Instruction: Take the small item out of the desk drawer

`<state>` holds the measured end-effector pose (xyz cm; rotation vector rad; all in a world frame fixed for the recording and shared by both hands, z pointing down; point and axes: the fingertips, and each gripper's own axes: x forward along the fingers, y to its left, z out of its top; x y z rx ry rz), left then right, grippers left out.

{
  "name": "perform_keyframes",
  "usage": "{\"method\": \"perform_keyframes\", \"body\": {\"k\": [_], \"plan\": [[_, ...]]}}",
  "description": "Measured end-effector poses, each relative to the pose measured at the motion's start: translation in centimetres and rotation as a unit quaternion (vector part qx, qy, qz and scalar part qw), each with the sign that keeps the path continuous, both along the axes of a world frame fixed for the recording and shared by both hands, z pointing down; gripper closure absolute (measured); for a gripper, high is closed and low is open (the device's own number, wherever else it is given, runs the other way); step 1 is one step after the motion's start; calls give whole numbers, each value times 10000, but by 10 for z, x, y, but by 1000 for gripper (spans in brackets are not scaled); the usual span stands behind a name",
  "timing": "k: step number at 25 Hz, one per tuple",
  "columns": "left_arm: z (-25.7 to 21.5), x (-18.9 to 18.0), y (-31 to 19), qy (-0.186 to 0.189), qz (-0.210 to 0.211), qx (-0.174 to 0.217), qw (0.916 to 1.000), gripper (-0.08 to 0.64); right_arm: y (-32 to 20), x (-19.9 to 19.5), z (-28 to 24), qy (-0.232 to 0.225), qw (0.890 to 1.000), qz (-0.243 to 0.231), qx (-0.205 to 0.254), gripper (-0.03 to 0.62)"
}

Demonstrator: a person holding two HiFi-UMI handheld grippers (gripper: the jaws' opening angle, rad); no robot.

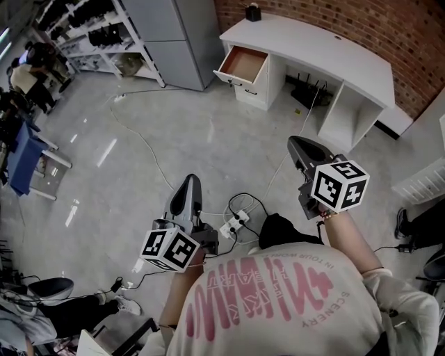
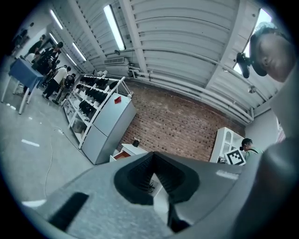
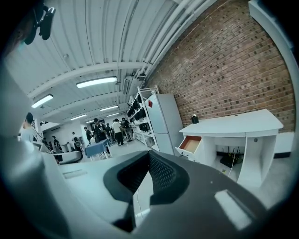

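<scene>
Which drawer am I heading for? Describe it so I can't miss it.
Against the brick wall stands a white desk, next to a grey cabinet. At the desk's cabinet end, the top drawer is pulled out, showing an orange-brown inside. The drawer front below it is shut.

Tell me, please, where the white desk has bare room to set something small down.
The desktop looks bare from the black object at its left end to its right end. Crowded: dark gear under it, and cords around the power strip on the floor.
</scene>
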<state>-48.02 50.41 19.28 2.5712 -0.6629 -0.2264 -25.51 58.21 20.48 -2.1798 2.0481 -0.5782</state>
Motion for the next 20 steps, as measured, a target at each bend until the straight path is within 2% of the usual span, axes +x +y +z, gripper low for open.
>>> {"method": "perform_keyframes", "body": {"k": [12,20], "plan": [[5,30,-25,-147,-96,119,9998,555,-33,30,12,-71,9999,-111,-66,580],[1,78,-63,-257,-183,169,9994,555,-83,77,14,-224,9994,-272,-14,580]]}}
